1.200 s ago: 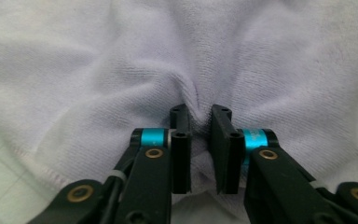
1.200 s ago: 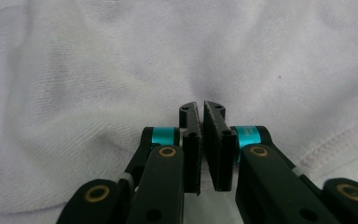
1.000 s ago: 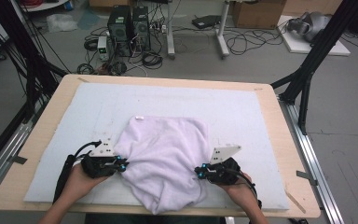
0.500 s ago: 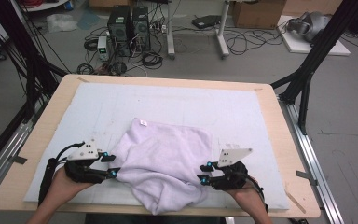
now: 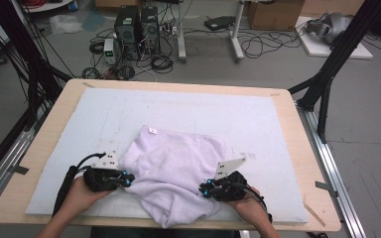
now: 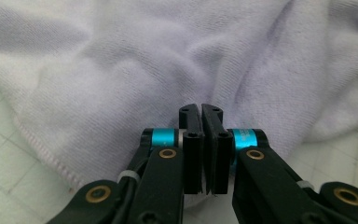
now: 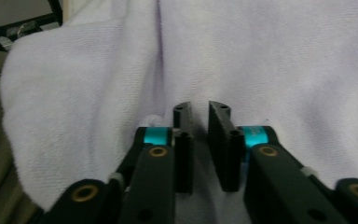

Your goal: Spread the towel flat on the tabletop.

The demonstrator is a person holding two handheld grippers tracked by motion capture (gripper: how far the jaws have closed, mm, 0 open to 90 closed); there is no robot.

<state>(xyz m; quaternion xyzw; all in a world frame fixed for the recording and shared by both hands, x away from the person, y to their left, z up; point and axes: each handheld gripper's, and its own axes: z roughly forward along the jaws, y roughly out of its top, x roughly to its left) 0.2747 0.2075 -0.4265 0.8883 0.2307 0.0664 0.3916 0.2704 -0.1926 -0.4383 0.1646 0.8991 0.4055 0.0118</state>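
Towel (image 5: 176,173): a pale lilac terry cloth, lying crumpled in the lower middle of the high view on the white mat (image 5: 203,111), with a small white tag (image 5: 152,131) at its upper left corner.

Towel edge: in the left gripper view a stitched hem ran down the left of the frame, with gridded mat beside it.

Left gripper (image 5: 124,178): at the lower left of the high view, against the towel's left edge. In its own view (image 6: 200,116) the jaws stood pressed together, having just been closing (after a brief opening), with towel lying under and behind them; whether a fold was pinched between the pads I could not tell.

Right gripper (image 5: 206,188): at the lower right of the high view, on the towel's right side. In its own view (image 7: 200,114) the jaws had just been closing and stood narrow, a slim gap between the tips, with cloth behind and below them.

Hands: the left hand (image 5: 79,191) and the right hand (image 5: 248,208) came in from the bottom edge, each wrapped around its gripper.

Table (image 5: 49,129): a light wooden top, rim showing round the mat.

Background: cables and computer cases (image 5: 136,25) on the floor at the upper left.
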